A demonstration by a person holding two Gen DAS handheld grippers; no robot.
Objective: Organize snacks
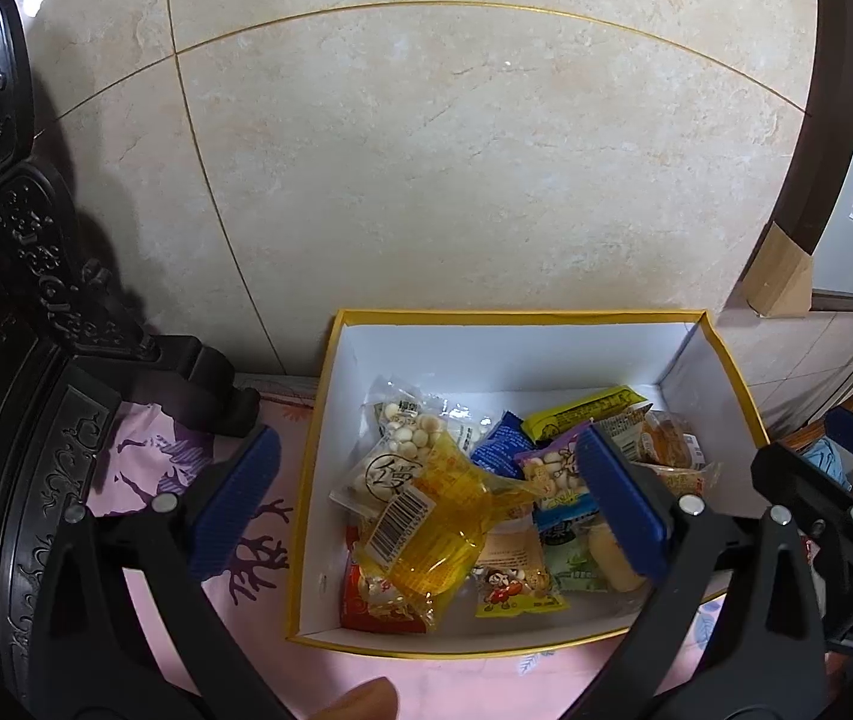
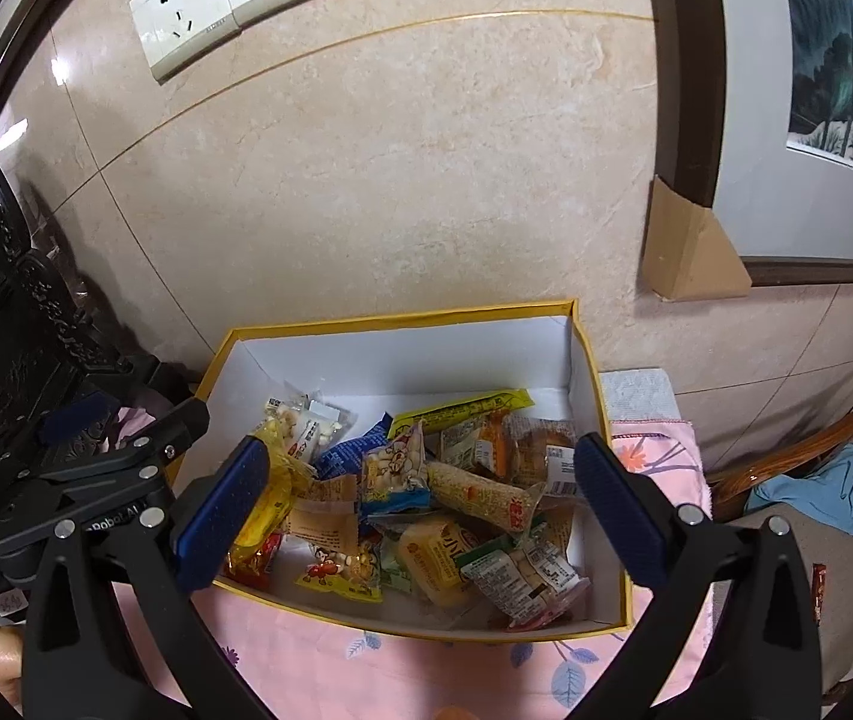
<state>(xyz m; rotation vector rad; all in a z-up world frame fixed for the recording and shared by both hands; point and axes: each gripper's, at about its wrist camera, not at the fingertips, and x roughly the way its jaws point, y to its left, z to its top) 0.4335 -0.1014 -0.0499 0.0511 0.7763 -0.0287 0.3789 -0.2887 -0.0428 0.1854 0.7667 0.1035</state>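
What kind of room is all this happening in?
Probably a home living or dining room: wall sockets on tiled wall, a framed painting, carved dark wooden furniture, and a snack box on a flowered cloth.

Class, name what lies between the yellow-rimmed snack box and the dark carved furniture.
In the left wrist view, only pink floral cloth lies between box and furniture.

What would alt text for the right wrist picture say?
A yellow-rimmed box full of wrapped snacks sits on a pink floral cloth against a tiled wall. The right gripper hangs open above it, holding nothing.
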